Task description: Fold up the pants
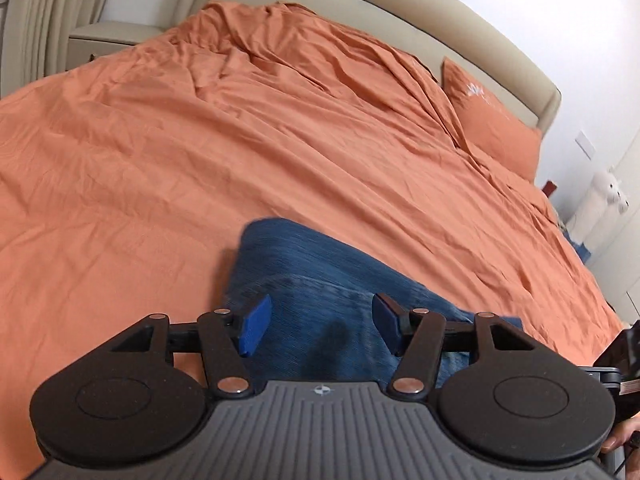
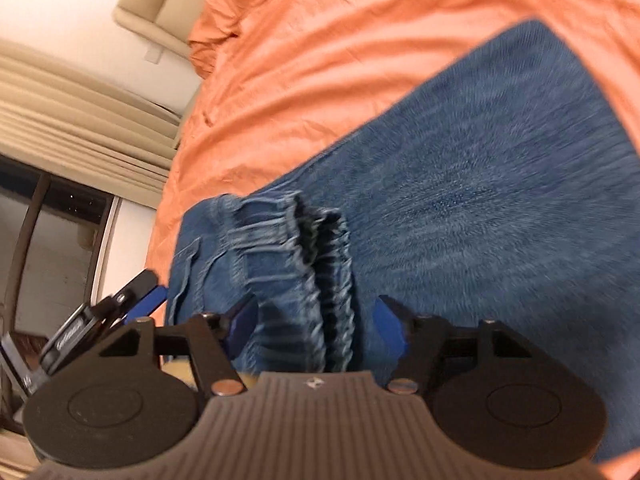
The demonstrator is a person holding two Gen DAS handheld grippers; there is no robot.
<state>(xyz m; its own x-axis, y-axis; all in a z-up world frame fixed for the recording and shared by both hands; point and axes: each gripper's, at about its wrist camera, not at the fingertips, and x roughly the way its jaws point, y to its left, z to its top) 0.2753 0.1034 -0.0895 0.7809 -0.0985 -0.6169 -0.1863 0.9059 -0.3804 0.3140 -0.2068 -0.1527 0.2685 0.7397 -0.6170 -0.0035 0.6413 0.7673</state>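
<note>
Denim pants (image 2: 460, 208), blue, lie folded on the orange bedspread (image 1: 200, 152), elastic waistband (image 2: 316, 264) toward the grippers. Left gripper (image 1: 322, 326): jaws spread above the denim, gripping nothing. Right gripper (image 2: 316, 320): jaws apart, straddling the waistband; pads clear of it. 1 orange pillow (image 1: 492, 128) rests against the beige headboard (image 1: 460, 44).

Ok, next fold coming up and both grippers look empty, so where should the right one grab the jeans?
Judging by the right wrist view, the bunched elastic waistband, coming straight along the open right gripper: its thick ridged layers stand up between the fingers, unlike the flat leg.
</note>
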